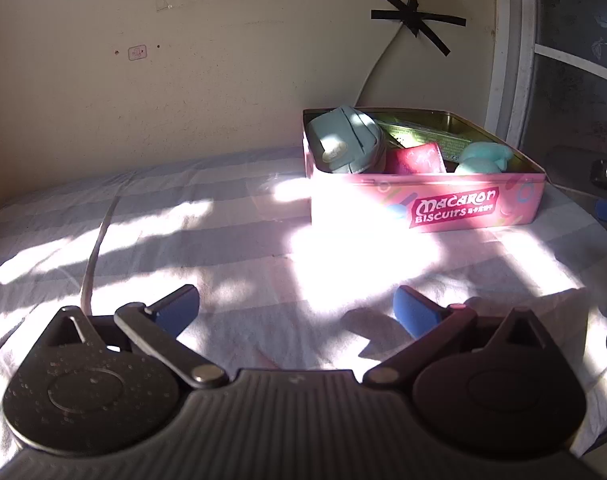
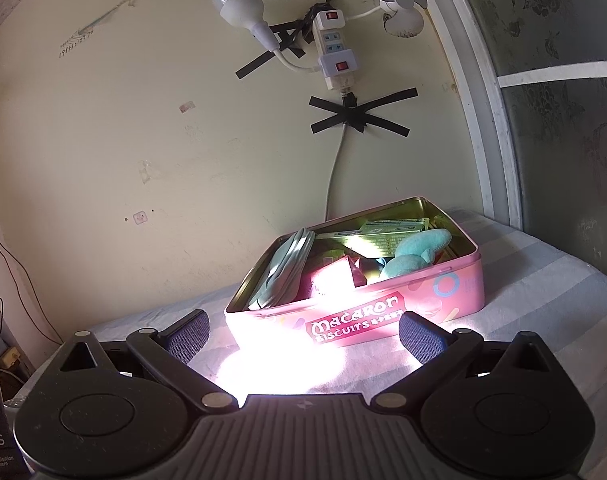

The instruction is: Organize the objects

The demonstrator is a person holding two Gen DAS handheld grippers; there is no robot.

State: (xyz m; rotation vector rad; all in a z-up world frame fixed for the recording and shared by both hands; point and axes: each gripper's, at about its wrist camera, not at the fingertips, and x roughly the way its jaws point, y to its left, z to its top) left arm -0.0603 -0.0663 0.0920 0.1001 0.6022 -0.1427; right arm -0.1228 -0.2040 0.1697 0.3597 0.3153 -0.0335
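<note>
A pink open macaron biscuit tin (image 1: 463, 208) (image 2: 455, 292) stands on the striped cloth near the wall. Inside lie a pale blue pouch (image 1: 345, 140) (image 2: 283, 268), a red packet (image 1: 415, 158) (image 2: 331, 276), a teal plush toy (image 1: 483, 158) (image 2: 415, 252) and a green box (image 1: 423, 132) (image 2: 391, 228). My left gripper (image 1: 297, 308) hovers open over the cloth, well short of the tin and to its left. Directly in front of the tin, my right gripper (image 2: 303, 334) is open with nothing between its blue pads.
The striped cloth (image 1: 183, 240) (image 2: 543, 280) covers the surface, with bright sun patches. A power strip (image 2: 333, 52) with a bulb (image 2: 239, 8) and a cable taped down the wall hangs behind the tin. A glass door frame (image 1: 511, 60) (image 2: 491, 120) stands at right.
</note>
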